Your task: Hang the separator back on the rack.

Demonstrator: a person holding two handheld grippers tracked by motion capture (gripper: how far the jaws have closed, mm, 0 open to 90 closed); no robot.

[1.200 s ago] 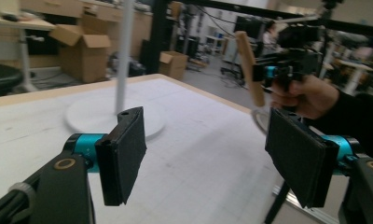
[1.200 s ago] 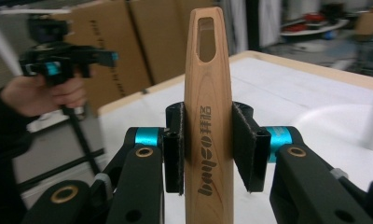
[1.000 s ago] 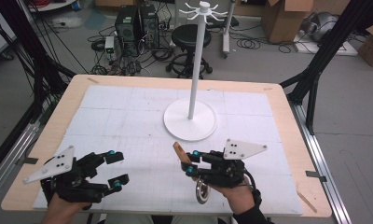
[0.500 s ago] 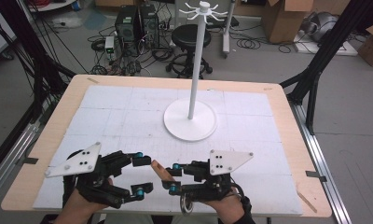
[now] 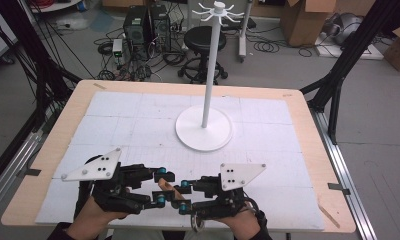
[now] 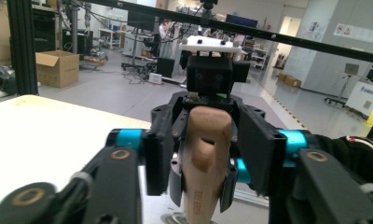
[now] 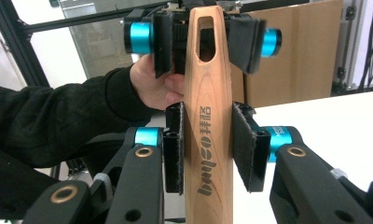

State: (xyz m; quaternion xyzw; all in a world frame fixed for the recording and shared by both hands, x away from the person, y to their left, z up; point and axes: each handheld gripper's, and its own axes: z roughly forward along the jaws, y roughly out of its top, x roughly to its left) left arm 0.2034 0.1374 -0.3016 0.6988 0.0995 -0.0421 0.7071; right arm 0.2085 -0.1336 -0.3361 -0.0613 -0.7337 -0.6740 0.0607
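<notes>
In the high view, both grippers are meeting nose to nose near the front edge of the table (image 5: pixel 308 125). The left gripper (image 5: pixel 164 187) is coming in from the left, the right gripper (image 5: pixel 184 195) from the right, and a wooden handle (image 5: pixel 166 186) is lying between their tips. A metal piece (image 5: pixel 195 222) is hanging below the right gripper. A white stand (image 5: pixel 204 127) is standing well apart, farther back on the white mat (image 5: pixel 268 150).

In the left gripper view, the left gripper (image 6: pixel 203 156) is looking straight at the handle's (image 6: pixel 205 158) end. Its jaws have just been closing, and both pads are now sitting against the wood. The right gripper's body is rising right behind the handle.

In the right gripper view, the right gripper (image 7: pixel 208 149) is clamping the handle (image 7: pixel 209 121) on both sides of its printed middle. Farther up, the left gripper (image 7: pixel 204 39) is gripping the slotted end, with a hand (image 7: pixel 154 88) in a dark sleeve behind it.
</notes>
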